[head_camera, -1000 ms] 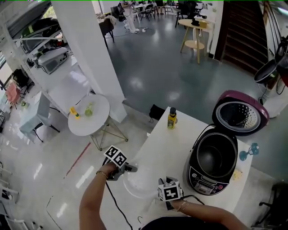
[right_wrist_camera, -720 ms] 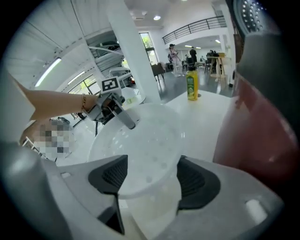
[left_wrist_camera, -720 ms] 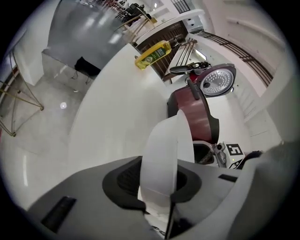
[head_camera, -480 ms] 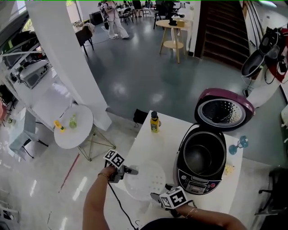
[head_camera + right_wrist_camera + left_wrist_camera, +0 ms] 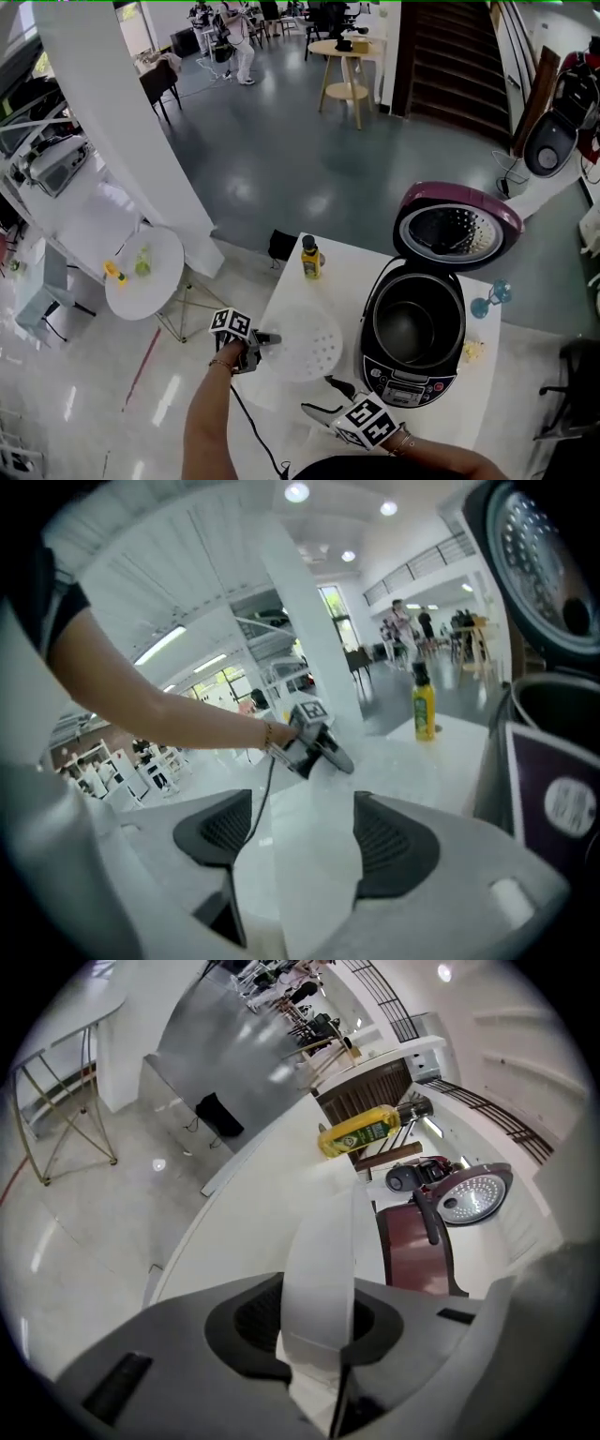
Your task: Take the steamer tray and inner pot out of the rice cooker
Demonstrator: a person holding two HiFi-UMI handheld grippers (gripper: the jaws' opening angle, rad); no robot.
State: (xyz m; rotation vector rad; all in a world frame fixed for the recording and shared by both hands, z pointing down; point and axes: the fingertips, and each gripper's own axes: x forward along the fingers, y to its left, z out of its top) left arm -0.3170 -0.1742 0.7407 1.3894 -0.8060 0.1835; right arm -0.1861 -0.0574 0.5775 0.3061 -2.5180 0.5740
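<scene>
The white perforated steamer tray (image 5: 305, 342) is over the white table (image 5: 349, 274), left of the rice cooker (image 5: 418, 380). My left gripper (image 5: 270, 338) is shut on the tray's left rim, and the rim (image 5: 323, 1260) fills the gap between its pads. My right gripper (image 5: 323, 396) stands open near the tray's front edge; the tray's white edge (image 5: 309, 850) shows between its pads (image 5: 398, 841), which do not press on it. The dark inner pot (image 5: 405, 330) sits in the cooker, whose lid (image 5: 457, 228) is up.
A yellow oil bottle (image 5: 310, 257) stands at the table's far left corner. A blue object (image 5: 493, 299) lies to the right of the cooker. A round side table (image 5: 141, 272) is on the floor to the left. A cable hangs from the left gripper.
My right gripper has opened, let go of the tray's near rim and lifted away. The left gripper has carried the tray further in over the table.
</scene>
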